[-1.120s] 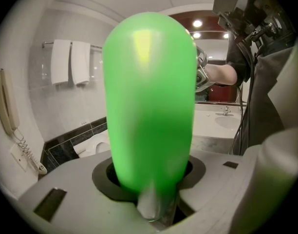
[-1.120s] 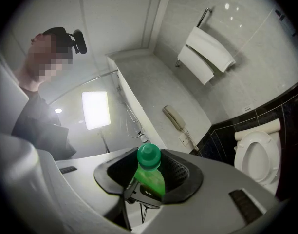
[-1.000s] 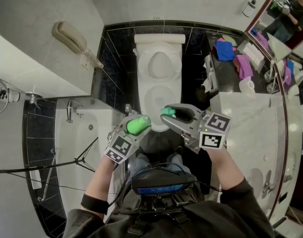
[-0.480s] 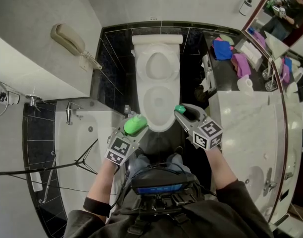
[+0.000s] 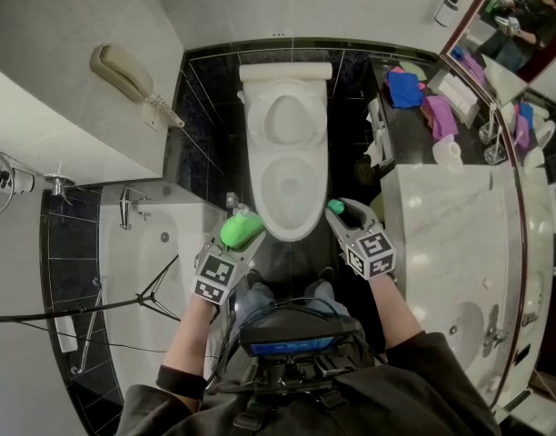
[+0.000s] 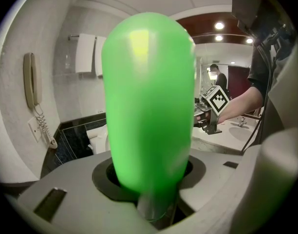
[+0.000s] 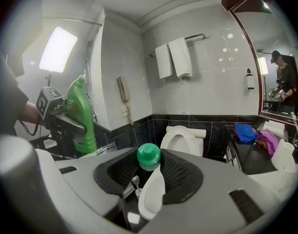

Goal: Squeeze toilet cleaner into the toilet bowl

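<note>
Along the far left, on pale wall tile, hangs a beige wall telephone (image 5: pixel 124 69) with a coiled cord; below it sits a white bathtub (image 5: pixel 151 252) of smooth enamel with a rounded rim. Next, just off the front left edge of the toilet bowl (image 5: pixel 263 193), is the left gripper (image 5: pixel 234 242), its grey matte jaws clamped round the toilet cleaner bottle (image 6: pixel 148 101), placed much as it was a second ago. Bottle: glossy bright-green plastic, smooth, the body swelling to a rounded end, soft enough to squeeze by the look of it. Toilet bowl: white glazed ceramic, oval, set among black polished tiles (image 5: pixel 351 143). Off the bowl's front right edge is the right gripper (image 5: pixel 343 213), ribbed black pads pinching the cap (image 7: pixel 148 156), a small darker-green dome. Change noted: a second ago this gripper stood higher, with the cap close beside the bottle's top; it has since dropped and drawn off to the right, so cap and bottle are now well apart. Reading: uncapping looks done, the nozzle is presumably free, and no cleaner is yet in the bowl; tipping the bottle over the rim and squeezing remain. At far right is a vanity counter (image 5: pixel 451 243) of pale veined marble with a curved front edge.
</note>
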`<control>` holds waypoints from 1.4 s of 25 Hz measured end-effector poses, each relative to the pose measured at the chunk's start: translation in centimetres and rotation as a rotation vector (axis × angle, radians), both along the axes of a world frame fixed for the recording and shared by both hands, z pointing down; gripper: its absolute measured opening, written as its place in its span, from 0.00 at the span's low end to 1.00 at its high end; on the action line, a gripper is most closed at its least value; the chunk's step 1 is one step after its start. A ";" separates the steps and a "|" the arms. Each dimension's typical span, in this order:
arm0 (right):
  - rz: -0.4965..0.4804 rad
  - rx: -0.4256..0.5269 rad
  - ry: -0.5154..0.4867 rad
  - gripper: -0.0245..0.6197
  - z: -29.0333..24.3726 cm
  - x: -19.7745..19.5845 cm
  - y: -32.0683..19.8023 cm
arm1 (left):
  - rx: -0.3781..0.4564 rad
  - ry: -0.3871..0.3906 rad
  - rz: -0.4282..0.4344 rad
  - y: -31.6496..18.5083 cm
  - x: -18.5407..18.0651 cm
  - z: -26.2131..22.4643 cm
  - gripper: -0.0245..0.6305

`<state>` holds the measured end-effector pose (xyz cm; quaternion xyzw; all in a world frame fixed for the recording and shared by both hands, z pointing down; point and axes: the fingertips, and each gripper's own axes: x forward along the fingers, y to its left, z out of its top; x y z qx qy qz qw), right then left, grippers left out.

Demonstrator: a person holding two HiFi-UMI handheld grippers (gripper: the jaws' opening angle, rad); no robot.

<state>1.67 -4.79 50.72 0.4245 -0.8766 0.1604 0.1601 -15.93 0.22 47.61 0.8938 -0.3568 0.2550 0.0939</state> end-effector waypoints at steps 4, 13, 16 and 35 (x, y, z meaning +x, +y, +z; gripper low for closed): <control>0.014 -0.003 0.007 0.29 0.2 0.3 0.2 | 0.008 -0.014 -0.014 0.1 -0.3 0.2 0.33; 0.013 0.015 0.006 0.29 0.0 0.4 0.1 | 0.008 -0.028 -0.031 -0.3 -0.6 0.2 0.33; 0.004 0.013 -0.003 0.29 -0.3 0.0 0.2 | 0.006 -0.027 -0.032 -0.3 -0.6 0.3 0.33; -0.001 0.104 -0.083 0.29 -1.6 2.7 -0.8 | -0.219 0.145 -0.044 -1.2 4.0 3.7 0.33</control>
